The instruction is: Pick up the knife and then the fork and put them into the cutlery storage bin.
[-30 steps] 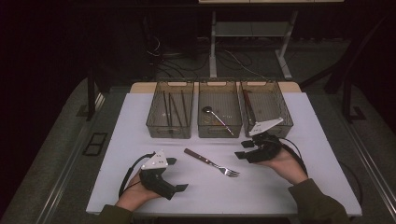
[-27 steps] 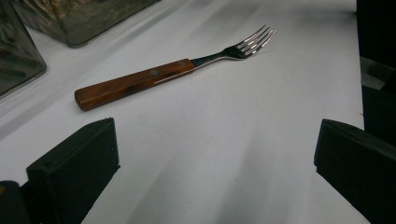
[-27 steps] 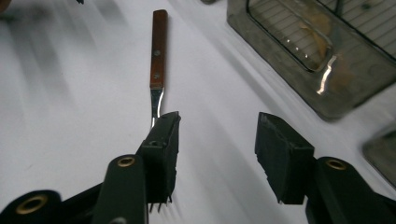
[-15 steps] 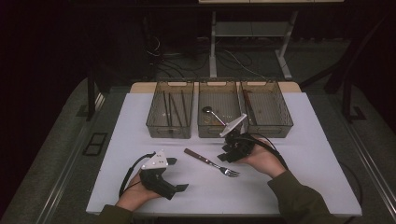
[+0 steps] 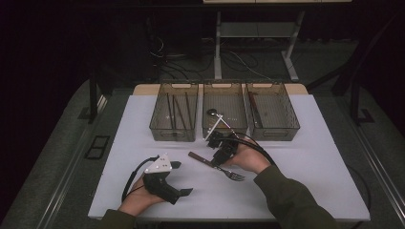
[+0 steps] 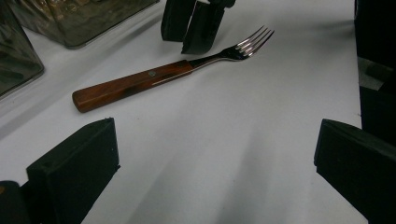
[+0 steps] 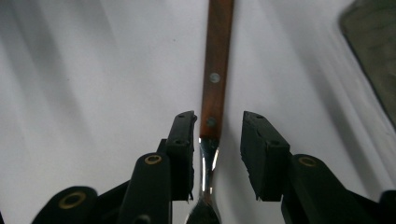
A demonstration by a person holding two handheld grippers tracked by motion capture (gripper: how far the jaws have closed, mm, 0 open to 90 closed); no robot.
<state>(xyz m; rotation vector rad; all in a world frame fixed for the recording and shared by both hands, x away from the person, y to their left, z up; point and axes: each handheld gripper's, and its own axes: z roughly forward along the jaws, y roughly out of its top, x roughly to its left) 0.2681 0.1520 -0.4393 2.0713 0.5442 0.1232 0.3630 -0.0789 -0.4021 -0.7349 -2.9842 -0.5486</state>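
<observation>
On the white table (image 5: pixel 305 191), in front of three clear bins, the fork (image 5: pixel 217 166) lies flat, wooden handle toward the left bin (image 5: pixel 174 117), tines toward the person. The right tool (image 5: pixel 220 155) straddles it where wood meets steel; its jaws have just been closing, yet in the right gripper view the pads (image 7: pixel 183 140) stand clear of the fork (image 7: pixel 215 84) on both sides, so nothing is pinched. To grip well, I judge the tool should settle until the pads reach the table, stay centred on the neck, then close squarely so the fork does not swivel. The left tool (image 5: pixel 173 183) rests spread wide near the table's front edge, empty, well apart from the fork.
</observation>
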